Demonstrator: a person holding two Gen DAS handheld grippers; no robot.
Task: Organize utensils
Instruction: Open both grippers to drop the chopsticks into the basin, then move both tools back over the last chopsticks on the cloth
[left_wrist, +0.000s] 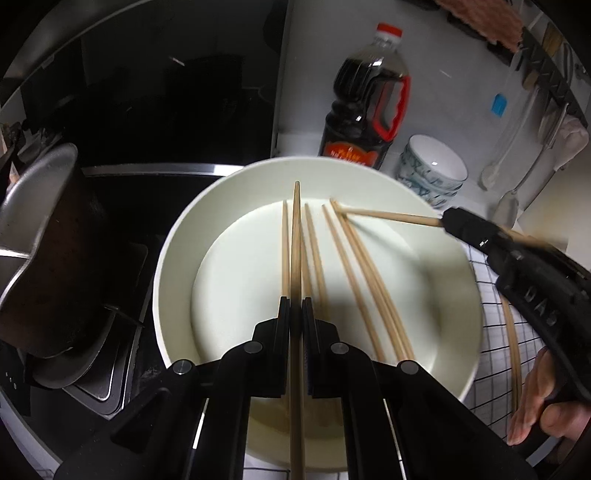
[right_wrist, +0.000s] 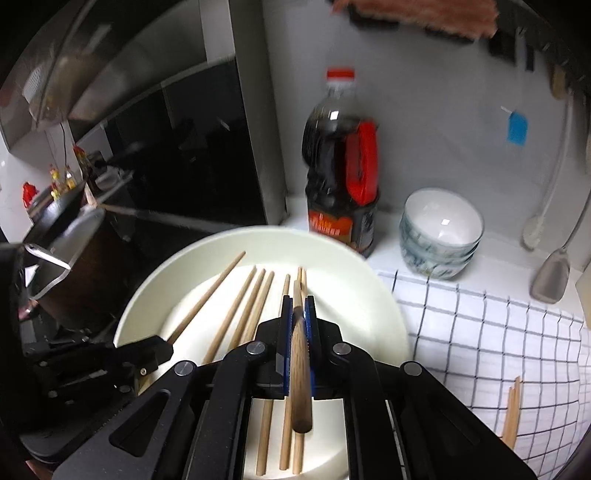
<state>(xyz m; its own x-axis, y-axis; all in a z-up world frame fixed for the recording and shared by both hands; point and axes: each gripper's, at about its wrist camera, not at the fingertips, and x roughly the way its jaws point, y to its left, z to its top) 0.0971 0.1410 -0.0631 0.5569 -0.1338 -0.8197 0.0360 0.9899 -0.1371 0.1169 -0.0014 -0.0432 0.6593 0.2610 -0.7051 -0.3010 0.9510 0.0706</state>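
Left gripper (left_wrist: 295, 308) clamped on chopstick (left_wrist: 295, 236); right gripper (right_wrist: 298, 306) likewise (own stick (right_wrist: 300, 354)); sticks best lowered flat, parallel, into white dish (left_wrist: 177, 236) before release.

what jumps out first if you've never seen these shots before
A big white plate fills the middle, with loose wooden chopsticks lying on it. Each gripper has its jaws shut on one chopstick above the plate: the left gripper at the near edge, the right gripper coming in from the right. Behind stand a dark sauce bottle and stacked bowls.
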